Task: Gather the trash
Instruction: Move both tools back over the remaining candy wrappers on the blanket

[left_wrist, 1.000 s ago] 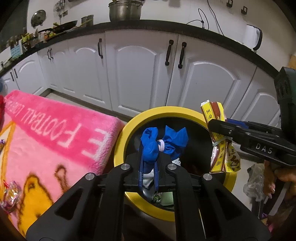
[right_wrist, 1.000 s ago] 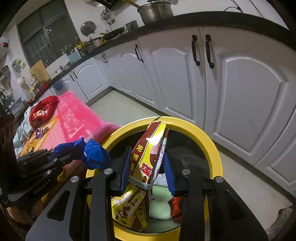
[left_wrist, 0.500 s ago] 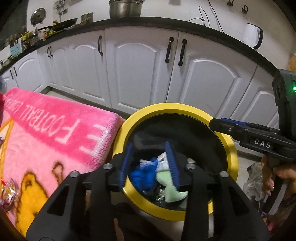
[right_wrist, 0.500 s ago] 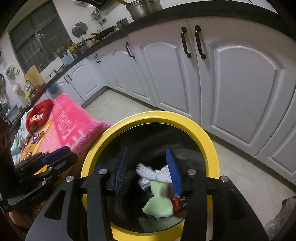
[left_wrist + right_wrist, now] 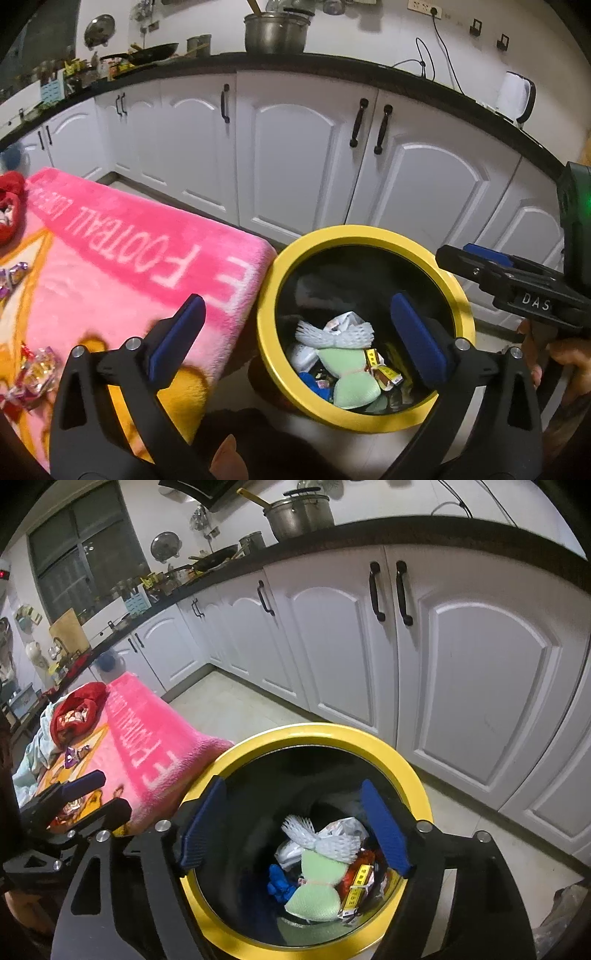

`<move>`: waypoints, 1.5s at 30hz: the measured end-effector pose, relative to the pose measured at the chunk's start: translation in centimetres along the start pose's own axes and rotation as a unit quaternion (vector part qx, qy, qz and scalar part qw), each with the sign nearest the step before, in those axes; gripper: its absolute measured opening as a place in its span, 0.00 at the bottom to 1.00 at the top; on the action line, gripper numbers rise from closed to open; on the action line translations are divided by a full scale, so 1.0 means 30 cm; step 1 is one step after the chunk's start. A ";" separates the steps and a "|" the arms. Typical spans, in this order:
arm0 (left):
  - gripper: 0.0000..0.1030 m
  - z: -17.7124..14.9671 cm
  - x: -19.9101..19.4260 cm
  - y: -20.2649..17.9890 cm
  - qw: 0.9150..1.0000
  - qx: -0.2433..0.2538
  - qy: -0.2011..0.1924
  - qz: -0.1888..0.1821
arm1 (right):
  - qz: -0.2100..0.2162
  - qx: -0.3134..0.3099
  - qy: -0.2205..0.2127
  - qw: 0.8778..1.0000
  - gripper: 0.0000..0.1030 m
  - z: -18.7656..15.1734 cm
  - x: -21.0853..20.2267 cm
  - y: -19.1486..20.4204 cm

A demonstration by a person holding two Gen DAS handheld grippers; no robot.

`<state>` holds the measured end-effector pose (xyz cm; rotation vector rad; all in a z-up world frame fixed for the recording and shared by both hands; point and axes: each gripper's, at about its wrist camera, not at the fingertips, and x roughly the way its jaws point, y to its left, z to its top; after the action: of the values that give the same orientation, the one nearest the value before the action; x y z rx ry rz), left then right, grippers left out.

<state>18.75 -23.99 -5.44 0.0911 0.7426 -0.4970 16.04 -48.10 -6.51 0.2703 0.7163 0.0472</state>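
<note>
Over the yellow bin (image 5: 458, 295), both grabbers hang with jaws wide apart, holding nothing: the left gripper (image 5: 295, 336) and the right gripper (image 5: 295, 823). Trash (image 5: 317, 882) sits down inside the bin. More candy wrappers (image 5: 31, 369) lie on the pink blanket (image 5: 122, 266) at nine o'clock. Swinging back there, a grabber might bump the bin's rim and tip it.

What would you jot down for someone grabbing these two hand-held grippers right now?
Left gripper: open, holding nothing, over the edge between blanket and bin.
Right gripper: open, holding nothing, above the yellow bin.
Done: blue rag, yellow snack packet, green sponges and white netting lie in the bin.
Left: candy wrappers on the pink blanket, likely next.
</note>
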 end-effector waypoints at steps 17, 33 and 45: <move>0.90 0.007 -0.210 0.191 0.995 -0.046 -0.065 0.066 | 0.020 -0.063 -0.021 0.998 0.75 0.046 -0.059 0.206; 0.90 -0.026 -0.370 0.392 0.983 -0.097 -0.105 0.112 | 0.060 -0.118 -0.015 0.991 0.75 0.036 -0.067 0.478; 0.90 -0.092 -0.464 0.571 0.971 -0.144 -0.117 0.153 | 0.091 -0.157 0.002 0.983 0.75 0.029 -0.030 0.670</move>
<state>16.25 -2.62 0.21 -0.1216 0.5493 -0.0987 16.93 -29.03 -0.05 0.0319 0.6746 0.3319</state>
